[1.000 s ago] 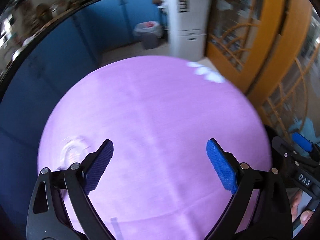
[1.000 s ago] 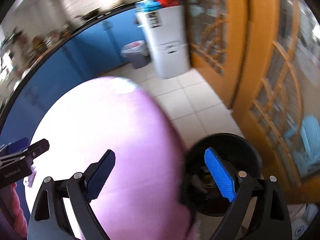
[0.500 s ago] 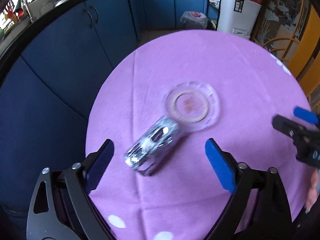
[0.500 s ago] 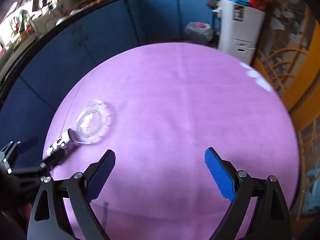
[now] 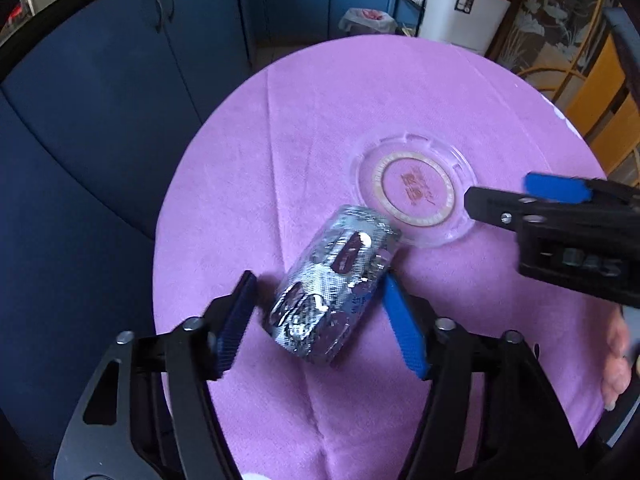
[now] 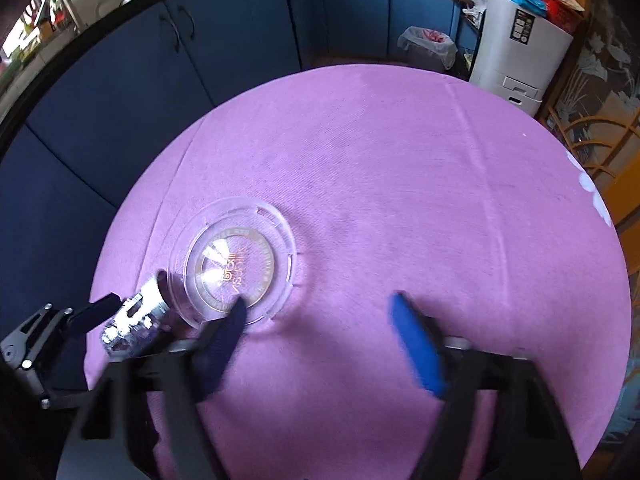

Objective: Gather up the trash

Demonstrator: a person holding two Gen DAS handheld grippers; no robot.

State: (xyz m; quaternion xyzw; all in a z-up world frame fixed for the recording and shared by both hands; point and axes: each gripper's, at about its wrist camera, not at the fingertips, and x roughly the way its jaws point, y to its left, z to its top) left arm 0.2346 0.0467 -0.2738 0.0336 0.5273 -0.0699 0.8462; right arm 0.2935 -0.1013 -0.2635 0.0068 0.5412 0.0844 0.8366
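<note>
A crushed silver can (image 5: 332, 292) lies on its side on the purple round table (image 5: 360, 100), its far end against a clear glass ashtray (image 5: 416, 194). My left gripper (image 5: 320, 324) is open, its fingers on either side of the can's near end with small gaps. My right gripper (image 6: 320, 340) is open above the table, its left finger (image 6: 224, 344) over the ashtray's (image 6: 234, 268) near rim. It also shows in the left wrist view (image 5: 560, 216) at the right. The can (image 6: 136, 324) and left gripper (image 6: 60, 340) show at the lower left of the right wrist view.
Blue cabinets (image 5: 120, 80) curve behind the table. A lined waste bin (image 6: 428, 48) and a white appliance (image 6: 524, 48) stand on the floor beyond the far edge. A wooden chair (image 6: 592, 136) stands at the right.
Both grippers swung left and down toward the can and ashtray. The left gripper's fingers have narrowed around the can. The right gripper has narrowed too and come close to the ashtray.
</note>
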